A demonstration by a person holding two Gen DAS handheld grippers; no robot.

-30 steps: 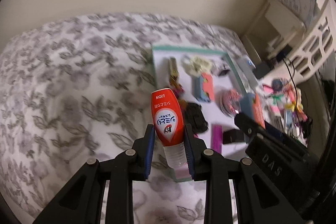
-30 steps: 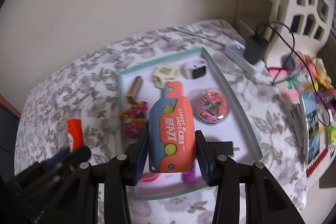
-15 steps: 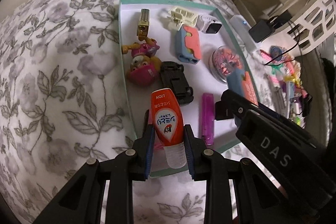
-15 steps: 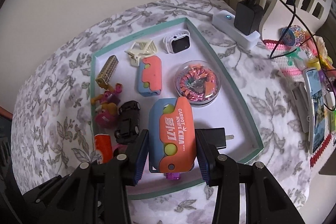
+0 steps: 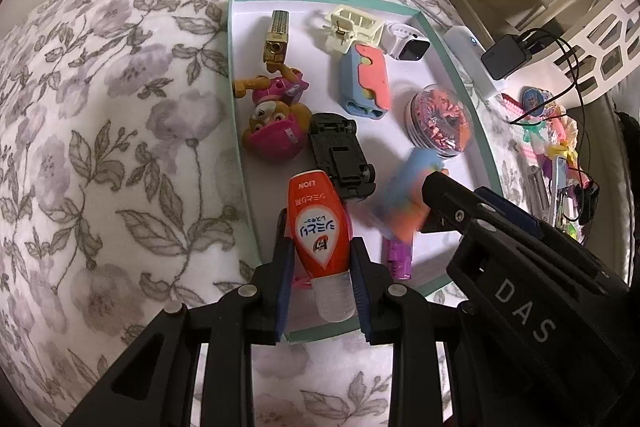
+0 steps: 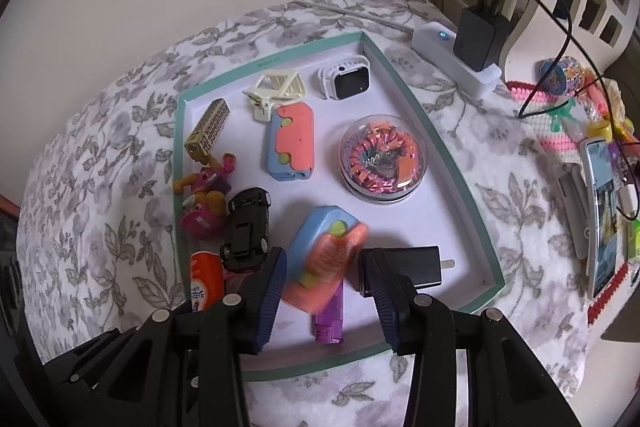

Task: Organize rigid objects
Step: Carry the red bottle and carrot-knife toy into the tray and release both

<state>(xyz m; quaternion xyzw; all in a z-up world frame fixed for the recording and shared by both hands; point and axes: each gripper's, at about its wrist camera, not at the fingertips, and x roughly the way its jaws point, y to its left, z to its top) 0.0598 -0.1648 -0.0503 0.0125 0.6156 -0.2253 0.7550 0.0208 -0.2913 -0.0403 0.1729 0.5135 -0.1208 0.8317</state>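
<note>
My left gripper (image 5: 320, 241) is shut on a red squeeze bottle (image 5: 318, 223) with a clear cap, held over the near left corner of the teal-rimmed tray (image 5: 237, 115). My right gripper (image 6: 323, 259) hangs over the tray's near middle. A blue and orange carrot-knife toy (image 6: 326, 259) sits tilted and blurred between its fingers, loose from the pads and dropping toward the tray floor. Under it lie a purple lighter (image 6: 330, 323) and a black plug (image 6: 416, 263). In the left wrist view, the right gripper (image 5: 434, 187) reaches in from the right.
The tray also holds a second carrot-knife toy (image 6: 292, 143), a black toy car (image 6: 246, 227), a pink pup figure (image 6: 200, 207), a gold lighter (image 6: 208, 127), a cream clip (image 6: 276, 87), a white watch (image 6: 346, 79) and a round case (image 6: 380, 155). To the right lie a power strip (image 6: 456, 55), a phone (image 6: 600, 211) and clutter.
Both grippers came down closer to the tray. The carrot-knife toy, gripped upright before, has tipped and slid out ahead of the right fingers. The red bottle stays gripped.
</note>
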